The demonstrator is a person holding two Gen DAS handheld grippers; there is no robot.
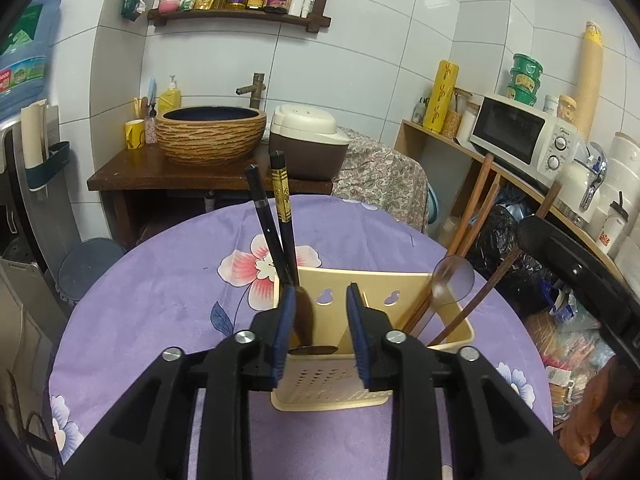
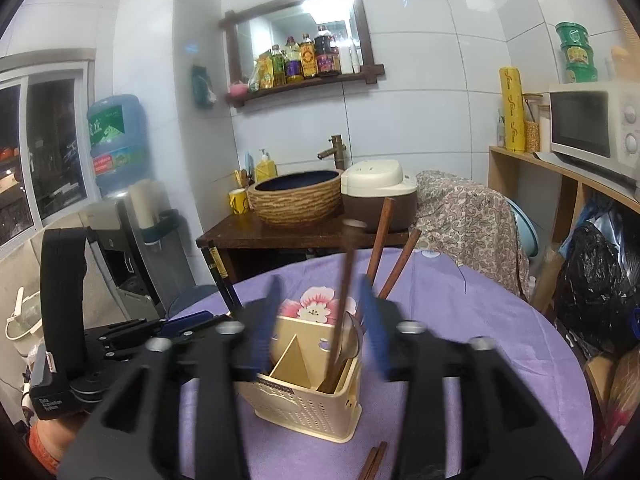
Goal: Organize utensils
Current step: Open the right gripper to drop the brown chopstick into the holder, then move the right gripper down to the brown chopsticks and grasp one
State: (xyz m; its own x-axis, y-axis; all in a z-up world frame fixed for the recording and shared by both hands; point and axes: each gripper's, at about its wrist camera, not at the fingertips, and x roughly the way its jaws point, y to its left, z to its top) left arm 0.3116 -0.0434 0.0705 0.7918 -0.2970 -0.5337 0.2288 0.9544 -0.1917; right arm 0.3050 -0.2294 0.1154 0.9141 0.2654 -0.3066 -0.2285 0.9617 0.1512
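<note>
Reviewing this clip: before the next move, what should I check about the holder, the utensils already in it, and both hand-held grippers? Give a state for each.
1. Holder upright on the tablecloth: ok.
2. Dark chopsticks standing in its left compartment: ok.
3. Brown chopsticks and a spoon in its right compartment: ok.
4. Left hand-held gripper let go: ok, jaws apart, nothing pressed between the pads.
5. Right hand-held gripper let go: ok, jaws apart around the brown utensil handle, though blurred.
6. All utensils stowed: not ok, loose chopsticks lie on the cloth in front of the holder.
</note>
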